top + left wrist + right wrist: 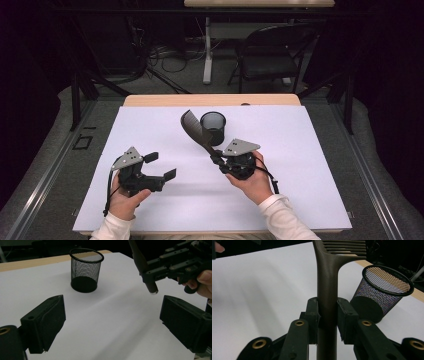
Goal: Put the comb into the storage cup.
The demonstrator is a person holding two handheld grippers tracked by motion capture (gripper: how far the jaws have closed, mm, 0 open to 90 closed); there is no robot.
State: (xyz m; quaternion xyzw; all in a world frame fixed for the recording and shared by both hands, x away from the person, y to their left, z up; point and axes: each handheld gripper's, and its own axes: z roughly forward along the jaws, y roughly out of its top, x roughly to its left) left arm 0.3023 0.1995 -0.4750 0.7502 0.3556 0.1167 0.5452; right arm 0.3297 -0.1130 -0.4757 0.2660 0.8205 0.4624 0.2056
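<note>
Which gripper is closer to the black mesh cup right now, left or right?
Right. The right gripper sits just in front of the mesh cup, clamping a slotted spatula whose head is beside it. The left gripper, open, is farther off toward the table's near-left.

High view: up above the near edge, looking forward and down over the whole desk (150, 130). Gripper views: low, close in. Shared everywhere: mesh cup (213, 127) at 12 o'clock.
</note>
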